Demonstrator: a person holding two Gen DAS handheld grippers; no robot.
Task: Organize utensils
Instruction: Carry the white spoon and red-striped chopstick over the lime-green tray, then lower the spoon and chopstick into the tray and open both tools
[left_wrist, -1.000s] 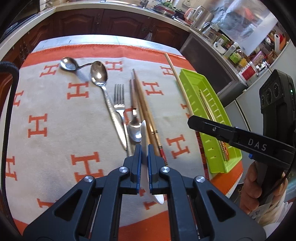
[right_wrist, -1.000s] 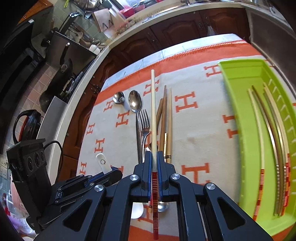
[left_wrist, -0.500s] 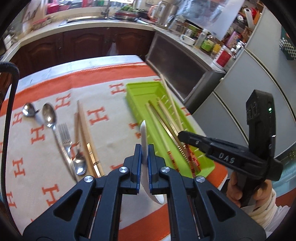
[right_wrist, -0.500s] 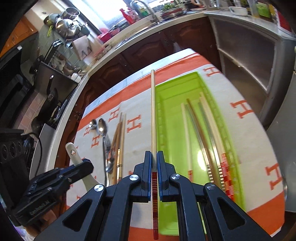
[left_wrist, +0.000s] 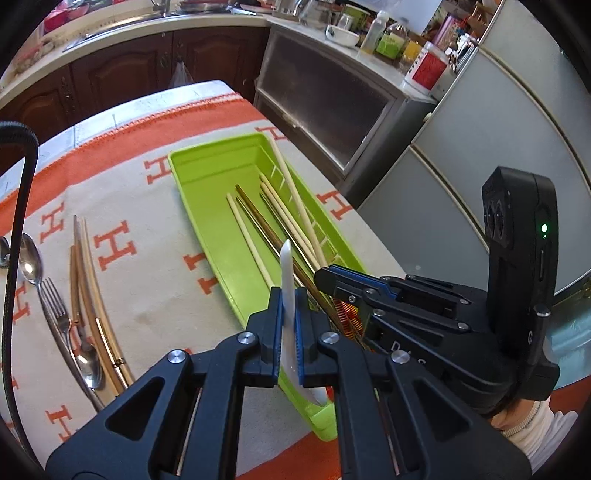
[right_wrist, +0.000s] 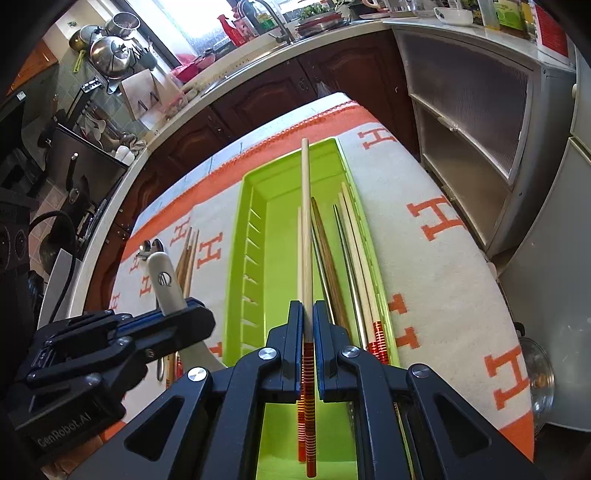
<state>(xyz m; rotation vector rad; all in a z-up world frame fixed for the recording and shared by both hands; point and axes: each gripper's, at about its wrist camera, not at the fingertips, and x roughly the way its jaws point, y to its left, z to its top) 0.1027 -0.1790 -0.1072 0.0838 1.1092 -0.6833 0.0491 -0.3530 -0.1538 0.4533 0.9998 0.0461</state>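
Covering the table (left_wrist: 207, 88), a beige cloth (left_wrist: 155, 295) with orange H letters lies below both tongs. Left tongs (left_wrist: 289, 295) clamp a white ceramic spoon (left_wrist: 286, 266); right tongs (right_wrist: 307, 314) pinch a pale red-banded chopstick (right_wrist: 306, 221) above the slotted green plastic tray (right_wrist: 236, 266).

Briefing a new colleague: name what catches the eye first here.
The bright green tray on the orange-and-cream cloth stands out, with several chopsticks lying inside. The right gripper clamps a pale chopstick with a red-banded end over the tray. The left gripper pinches a white spoon beside it.
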